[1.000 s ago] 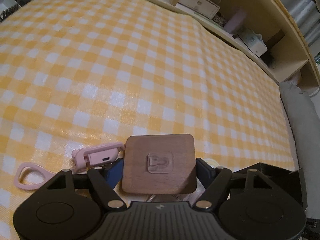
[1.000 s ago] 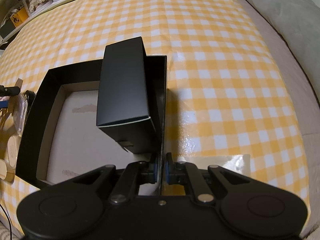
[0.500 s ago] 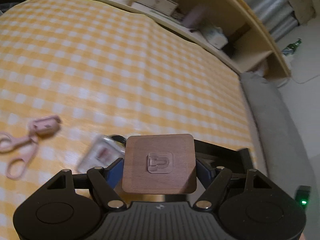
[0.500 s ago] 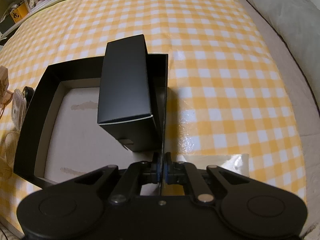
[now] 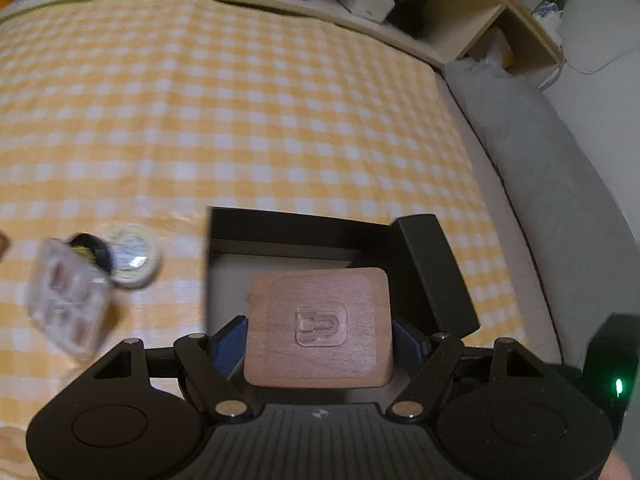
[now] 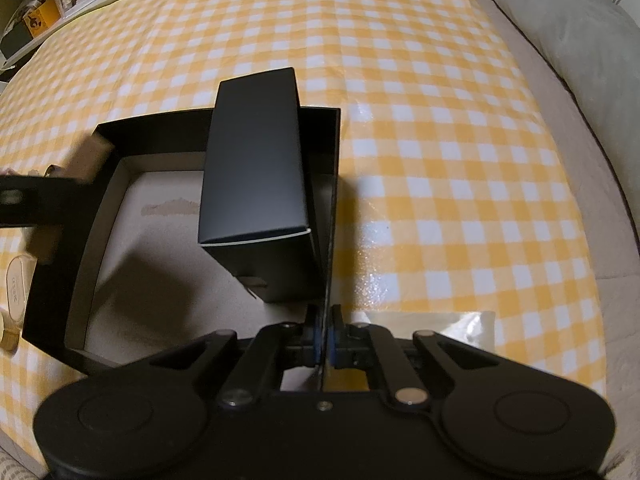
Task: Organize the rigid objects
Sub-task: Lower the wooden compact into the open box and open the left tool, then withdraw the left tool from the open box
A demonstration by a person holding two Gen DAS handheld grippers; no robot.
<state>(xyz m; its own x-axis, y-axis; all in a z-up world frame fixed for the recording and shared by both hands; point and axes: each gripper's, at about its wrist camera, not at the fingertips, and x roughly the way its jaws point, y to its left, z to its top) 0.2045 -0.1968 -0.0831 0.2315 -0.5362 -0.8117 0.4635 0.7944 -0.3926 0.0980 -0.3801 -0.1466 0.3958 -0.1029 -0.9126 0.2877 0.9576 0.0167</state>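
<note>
Underneath everything, a yellow-and-white checked cloth point(image 6: 440, 100), glossy in patches, spread over a bed, with a grey pillow point(image 6: 572, 28) along the right edge and a wooden shelf unit point(image 5: 460, 12) beyond the far side.

On the cloth, an open black tray box point(image 6: 60, 280) with low walls and a pale, stained floor. Inside it, against the right wall, one tall black carton point(image 6: 256, 160), leaning, its far end sticking up past the far rim. Rest of the tray floor bare and in shadow.

Right gripper point(image 6: 325, 340) pinched together on the tray's right wall at the near corner, one blue pad on each side of the thin black edge.

Left gripper point(image 5: 318, 344) clamped on a square wooden block point(image 5: 320, 328) with rounded corners and a clear raised emblem on top, blue pads pressing both sides. Block held above the near-left part of the tray, over its pale floor; no contact with the tray visible.

Left of the tray, on the cloth: a clear plastic case point(image 5: 66, 304) with small reddish pieces inside, blurred; touching its far corner, a small black round lid or jar point(image 5: 90, 250); just right of that, a round pale tin point(image 5: 134, 256).
</note>
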